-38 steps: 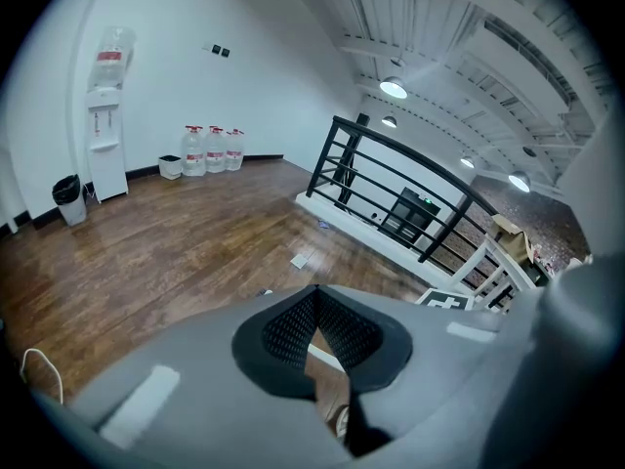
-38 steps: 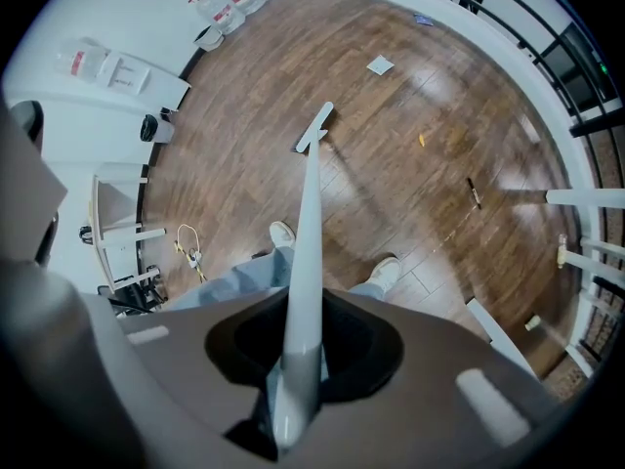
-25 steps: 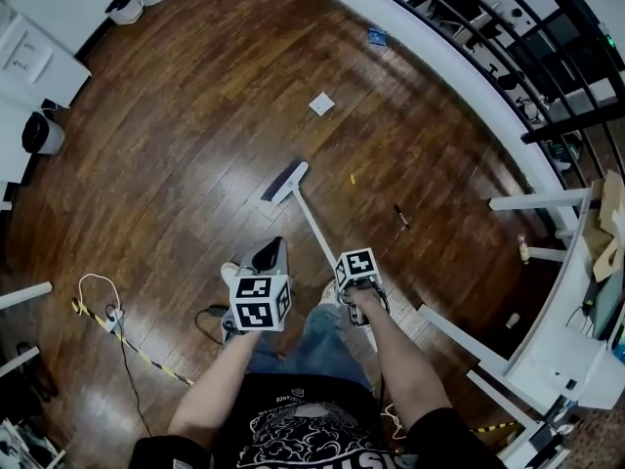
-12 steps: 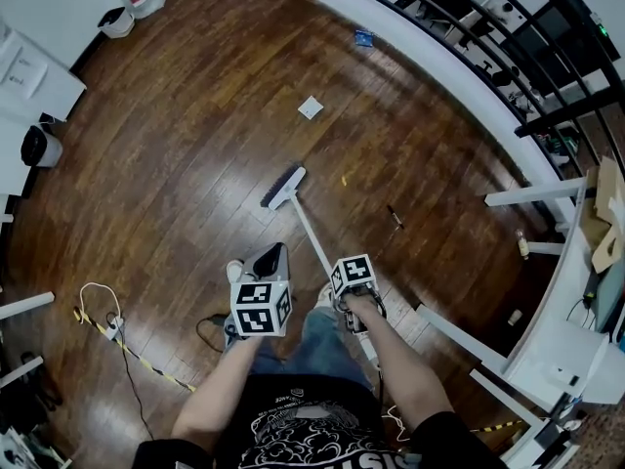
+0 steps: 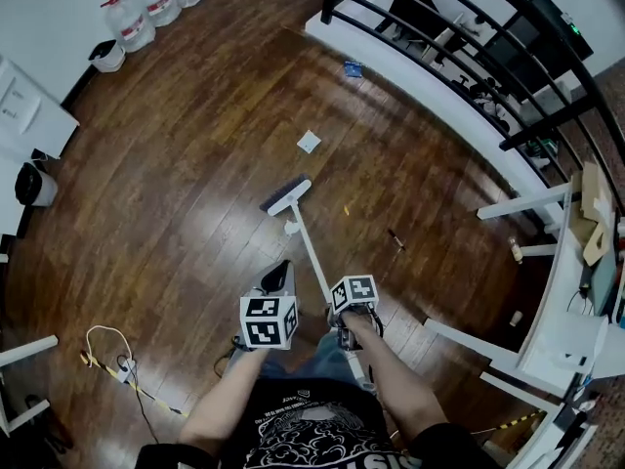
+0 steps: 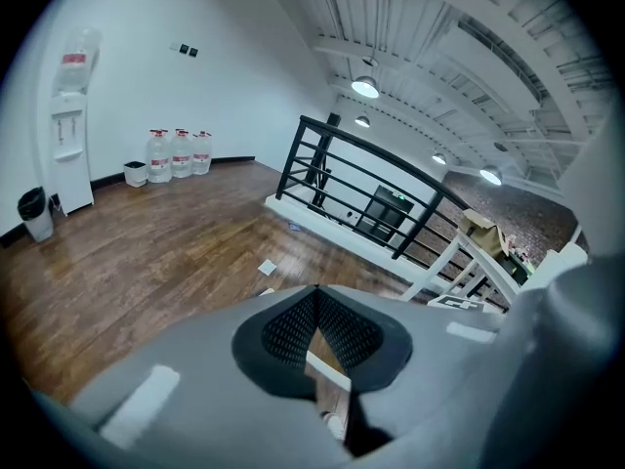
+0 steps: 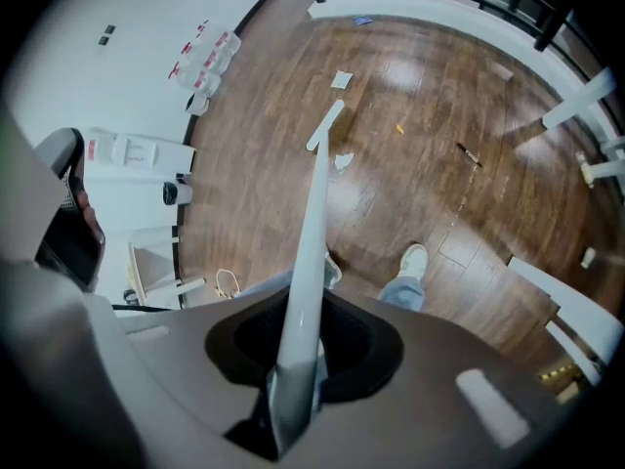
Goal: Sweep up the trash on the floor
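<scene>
Dark wooden floor (image 5: 176,164) fills the head view, and only there do we see a blue scrap (image 5: 353,67) by the railing (image 5: 439,42). The ceiling lamps (image 6: 365,87) show solely in the left gripper view. Our right tool (image 7: 301,345) is clenched on the handle of the broom (image 5: 306,240), whose head lies ahead of us, just short of a white paper square (image 5: 309,142). Our left tool (image 6: 312,291) is closed on nothing, beside the handle. The broom head now sits nearer the square than a second ago.

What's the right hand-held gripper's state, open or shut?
Shut. The right hand-held gripper clamps the white broom handle, jaws pressed against it on both sides.
</scene>
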Demonstrator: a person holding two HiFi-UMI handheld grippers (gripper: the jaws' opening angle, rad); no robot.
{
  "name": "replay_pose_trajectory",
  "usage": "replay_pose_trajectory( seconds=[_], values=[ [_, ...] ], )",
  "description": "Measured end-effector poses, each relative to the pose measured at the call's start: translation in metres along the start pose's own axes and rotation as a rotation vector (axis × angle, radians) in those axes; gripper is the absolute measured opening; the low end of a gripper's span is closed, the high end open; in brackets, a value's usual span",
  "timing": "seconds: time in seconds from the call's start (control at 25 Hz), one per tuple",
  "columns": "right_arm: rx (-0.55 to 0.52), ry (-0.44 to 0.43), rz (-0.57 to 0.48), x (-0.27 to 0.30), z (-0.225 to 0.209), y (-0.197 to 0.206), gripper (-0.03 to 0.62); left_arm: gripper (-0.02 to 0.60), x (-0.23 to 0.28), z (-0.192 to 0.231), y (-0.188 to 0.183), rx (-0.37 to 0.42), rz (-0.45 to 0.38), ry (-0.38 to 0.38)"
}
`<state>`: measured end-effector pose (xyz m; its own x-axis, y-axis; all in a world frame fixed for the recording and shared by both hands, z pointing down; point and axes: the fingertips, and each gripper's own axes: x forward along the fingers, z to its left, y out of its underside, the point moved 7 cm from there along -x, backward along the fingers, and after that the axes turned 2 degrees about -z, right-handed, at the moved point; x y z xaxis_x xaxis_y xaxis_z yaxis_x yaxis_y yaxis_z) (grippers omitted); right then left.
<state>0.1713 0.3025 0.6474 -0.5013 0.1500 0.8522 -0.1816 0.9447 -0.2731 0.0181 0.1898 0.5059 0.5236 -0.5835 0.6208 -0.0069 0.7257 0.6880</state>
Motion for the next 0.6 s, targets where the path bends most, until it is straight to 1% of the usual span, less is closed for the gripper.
replay_pose_trajectory(
  seconds=[0.16, 0.36, 0.48, 0.6],
  values=[
    [0.076, -0.05, -0.088, -0.003, 0.051, -0.019, 0.066, 0.005, -0.008, 0.033, -0.031, 0.03, -0.018, 0.045],
    [0.147, -0.113, -0.211, -0.013, 0.102, -0.043, 0.066, 0.005, -0.017, 0.06, -0.063, 0.067, -0.05, 0.088],
    [0.186, -0.169, -0.274, -0.022, 0.127, -0.058, 0.066, 0.005, -0.023, 0.068, -0.079, 0.083, -0.059, 0.105],
    [0.223, -0.237, -0.332, -0.032, 0.148, -0.073, 0.067, 0.005, -0.023, 0.068, -0.096, 0.109, -0.083, 0.125]
  ],
)
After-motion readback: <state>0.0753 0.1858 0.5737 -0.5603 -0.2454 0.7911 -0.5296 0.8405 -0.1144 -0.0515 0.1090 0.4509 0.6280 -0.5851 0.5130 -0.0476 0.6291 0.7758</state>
